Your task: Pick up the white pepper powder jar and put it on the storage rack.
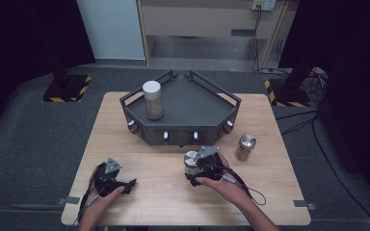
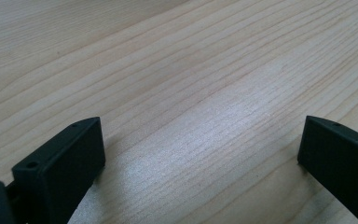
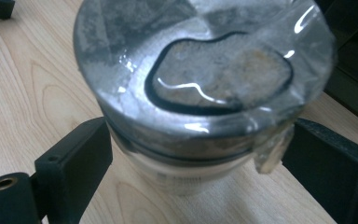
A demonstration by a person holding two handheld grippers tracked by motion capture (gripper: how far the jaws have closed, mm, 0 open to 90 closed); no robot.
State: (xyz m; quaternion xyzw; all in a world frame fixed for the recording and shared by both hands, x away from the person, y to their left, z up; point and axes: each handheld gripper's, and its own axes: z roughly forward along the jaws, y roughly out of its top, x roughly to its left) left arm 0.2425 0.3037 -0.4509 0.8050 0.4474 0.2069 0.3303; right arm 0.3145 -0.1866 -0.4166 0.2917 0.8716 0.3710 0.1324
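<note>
**Second jar in the jaws, tray waiting**

Jaws of the right gripper [image 3: 193, 154] sit on either side of a silver-lidded jar [image 3: 200, 93], low in the right gripper view, one black jaw at the lower left and one at the lower right; they bracket its body closely, but whether they are pressing on it I cannot tell. In the high view that same jar [image 1: 191, 160] stands on the table [image 1: 164, 192] just below centre, right at the front of the right gripper [image 1: 203, 166], with the person's hand wrapped behind.

At the lower left of the high view the left gripper [image 1: 118, 182] rests on the table, and its own view shows its jaws spread wide over bare wood grain, holding nothing.

Right of centre another small jar [image 1: 245, 147] with a shiny lid stands alone on the table, just outside the tray.

Farther back, at the middle of the frame, the dark angular tray [image 1: 207, 108] holds one tall white-lidded jar [image 1: 152, 100] near its left corner.

Judging from this, one jar is stowed, one is being taken up, and one remains: the work looks roughly a third done.
</note>
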